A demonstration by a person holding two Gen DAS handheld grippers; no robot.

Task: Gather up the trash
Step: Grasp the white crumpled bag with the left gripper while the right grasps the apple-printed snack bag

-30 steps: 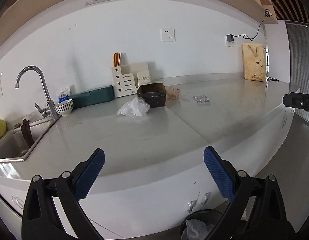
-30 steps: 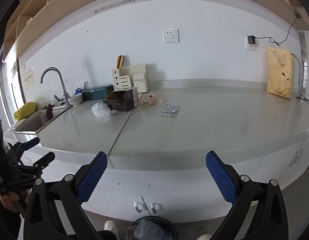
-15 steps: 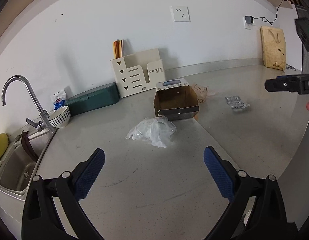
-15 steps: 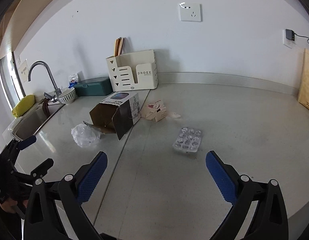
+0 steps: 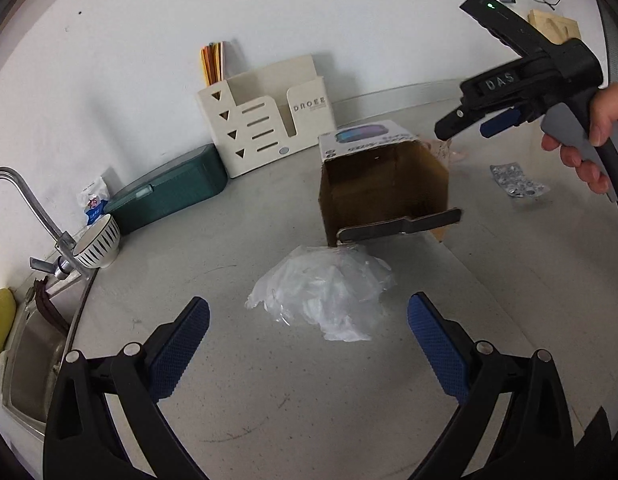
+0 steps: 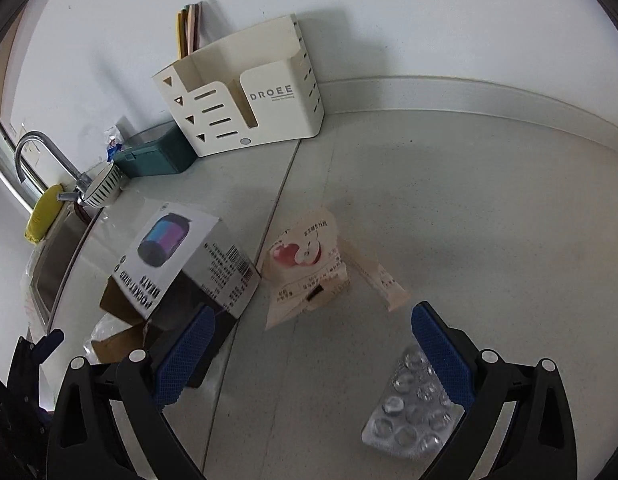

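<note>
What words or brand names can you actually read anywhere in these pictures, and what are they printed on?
"DROEE": on the cream organizer against the wall; the small line beneath is too small to read.
"DAS": on the right gripper in the left view.
"POCKET-SIZED BEATS": upside down on the cardboard box; first word partly guessed, its fine print unreadable.
Chinese text on the apple wrapper: too small to read.

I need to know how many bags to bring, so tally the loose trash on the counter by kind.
Plastic: 2, the crumpled clear bag and the empty blister pack.
Cardboard: 1, the open box.
Paper: 1, the torn apple-print packet.
Total: 4 pieces. Both the left gripper and the right gripper are open and hold nothing.
</note>
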